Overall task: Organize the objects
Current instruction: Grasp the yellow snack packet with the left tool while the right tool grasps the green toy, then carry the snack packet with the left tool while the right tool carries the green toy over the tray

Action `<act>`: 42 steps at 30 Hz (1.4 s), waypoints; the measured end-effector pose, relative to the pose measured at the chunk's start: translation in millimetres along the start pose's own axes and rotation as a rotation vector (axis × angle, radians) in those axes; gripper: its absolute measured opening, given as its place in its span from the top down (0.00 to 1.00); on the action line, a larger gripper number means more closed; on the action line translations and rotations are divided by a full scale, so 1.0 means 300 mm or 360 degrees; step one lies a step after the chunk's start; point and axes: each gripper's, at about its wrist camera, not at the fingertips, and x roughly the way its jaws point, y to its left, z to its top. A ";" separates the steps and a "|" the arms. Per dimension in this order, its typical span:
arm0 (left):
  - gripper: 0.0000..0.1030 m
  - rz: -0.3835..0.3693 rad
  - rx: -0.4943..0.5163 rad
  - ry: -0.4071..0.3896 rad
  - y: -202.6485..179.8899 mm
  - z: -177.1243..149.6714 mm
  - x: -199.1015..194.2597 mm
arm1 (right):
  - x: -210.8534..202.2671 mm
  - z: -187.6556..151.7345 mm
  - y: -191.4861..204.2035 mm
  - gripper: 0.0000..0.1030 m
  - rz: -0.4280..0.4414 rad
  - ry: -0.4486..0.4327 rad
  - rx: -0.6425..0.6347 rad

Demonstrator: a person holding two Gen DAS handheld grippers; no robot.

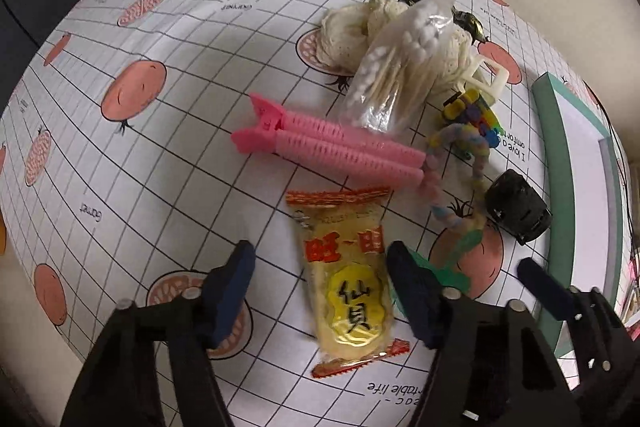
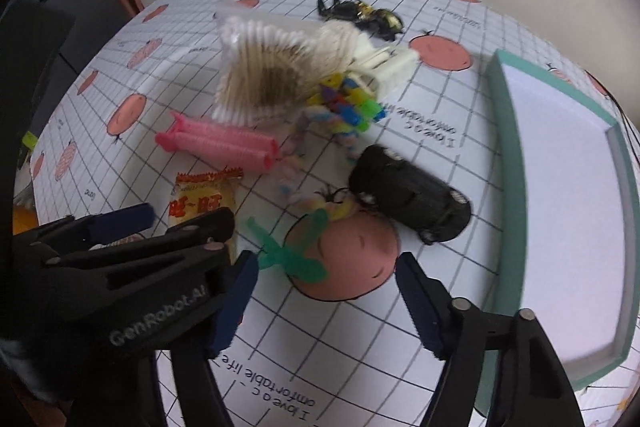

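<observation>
Two grippers gape wide: left gripper (image 1: 320, 291) straddles a yellow-orange snack packet (image 1: 346, 281), seemingly flat, lower centre; right gripper (image 2: 326, 303) empty.

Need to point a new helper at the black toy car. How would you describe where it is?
Start at the teal-rimmed tray on the table's right side. Just beside its rim lies the black toy car, touching nothing coloured. It is the only solid black, glossy, wheeled thing; the black beetle toy sits far behind.

White tablecloth (image 1: 192, 75) with black grid lines and salmon-pink fruit prints, pink ribbed plastic clip (image 1: 332, 143), yellow snack packet (image 1: 348, 287) with orange-red zigzag ends, glossy black toy car (image 2: 408, 195), mint-green tray (image 2: 624, 187) with white floor at three o'clock, navy-blue gripper pads (image 1: 232, 291).
</observation>
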 end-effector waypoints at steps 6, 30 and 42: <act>0.46 0.0004 -0.0006 0.0032 0.010 0.013 0.016 | 0.033 0.006 0.030 0.44 0.0013 0.0039 -0.0033; 0.63 0.0024 -0.0066 -0.0018 0.094 0.136 0.013 | 0.017 0.003 0.012 0.69 0.0194 0.0021 0.0081; 0.63 -0.0019 -0.0088 -0.0107 0.112 0.207 -0.061 | -0.100 -0.034 -0.006 0.69 0.0212 -0.0060 0.0068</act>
